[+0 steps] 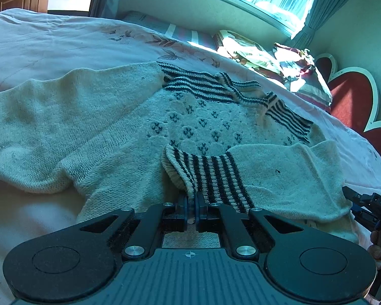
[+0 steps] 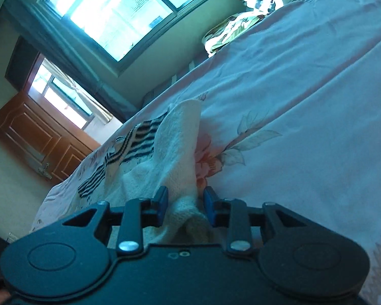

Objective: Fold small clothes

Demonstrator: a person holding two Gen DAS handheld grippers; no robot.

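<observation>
Cream knit with navy stripes is lying spread on the bed sheet (image 1: 50,38): a small sweater (image 1: 109,117), its body stretching away ahead of the left gripper (image 1: 191,207), one sleeve reaching off to the left of the fingers and the other sleeve (image 1: 287,175) already lying folded inward across the front. The left gripper's jaws are pressing nearly together on the striped cuff (image 1: 210,175) of that folded sleeve, with only a sliver of knit showing between them. The right gripper (image 2: 185,206) is standing with its jaws well apart, a raised ridge of the sweater's plain edge sitting loosely between the blue pads (image 2: 161,204) but not yet being pinched. Trouble could be coming from that mismatch, I judge: if the left side is lifting while the right has no firm hold, the loose knit is likely to slide out, stretch unevenly or drag the folded sleeve askew. Closing on too thin a ridge could also be catching the floral sheet beneath.
</observation>
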